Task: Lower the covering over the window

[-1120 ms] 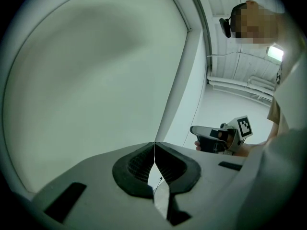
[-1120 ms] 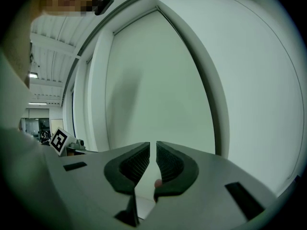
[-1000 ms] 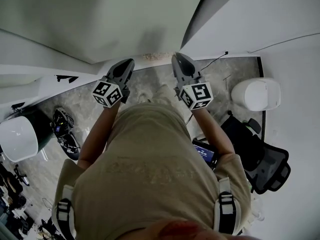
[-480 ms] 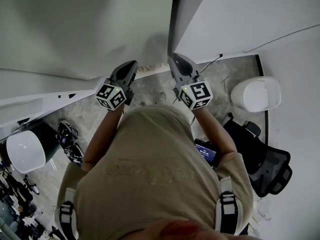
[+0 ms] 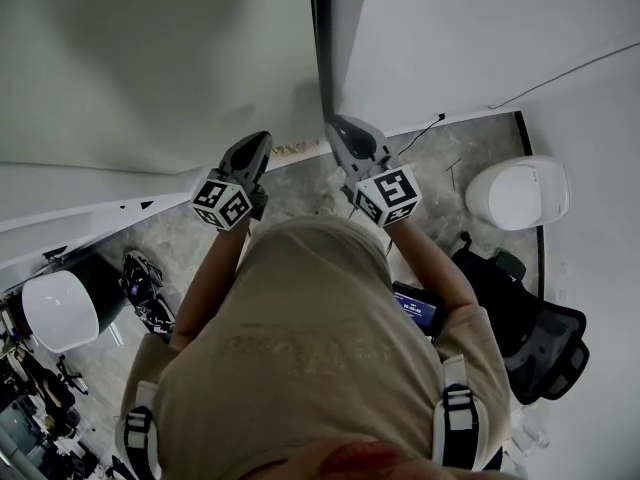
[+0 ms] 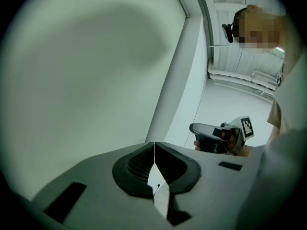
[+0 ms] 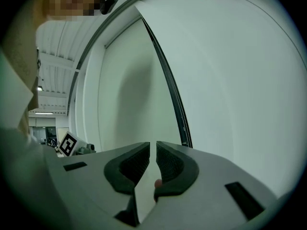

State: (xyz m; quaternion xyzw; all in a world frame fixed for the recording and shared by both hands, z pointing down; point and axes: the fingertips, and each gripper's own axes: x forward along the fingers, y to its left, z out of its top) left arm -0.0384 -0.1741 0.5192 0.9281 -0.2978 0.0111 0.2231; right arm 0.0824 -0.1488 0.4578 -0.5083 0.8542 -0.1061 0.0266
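Note:
The pale window covering [image 5: 150, 58] fills the wall ahead of me and most of the left gripper view [image 6: 86, 71]. A thin dark cord [image 5: 320, 48] hangs along its right edge, seen close up in the right gripper view [image 7: 173, 97]. My right gripper [image 5: 335, 128] points at the cord's lower end; its jaws [image 7: 152, 145] stand a narrow slit apart with nothing between them. My left gripper [image 5: 262, 140] is held level beside it, facing the covering, with its pads [image 6: 154, 145] shut together and empty. The right gripper [image 6: 216, 137] also shows in the left gripper view.
A plain white wall [image 5: 470, 38] lies right of the cord. On the floor stand a white rounded bin [image 5: 518, 193], a black office chair [image 5: 530, 328], a white rounded stool [image 5: 60, 313] and dark gear [image 5: 145, 283]. A thin cable [image 5: 425, 126] runs along the wall's foot.
Both grippers have come nearer the wall. The dark cord has slid left in the head view and now stands straight above the right gripper's tip. The jaws look the same.

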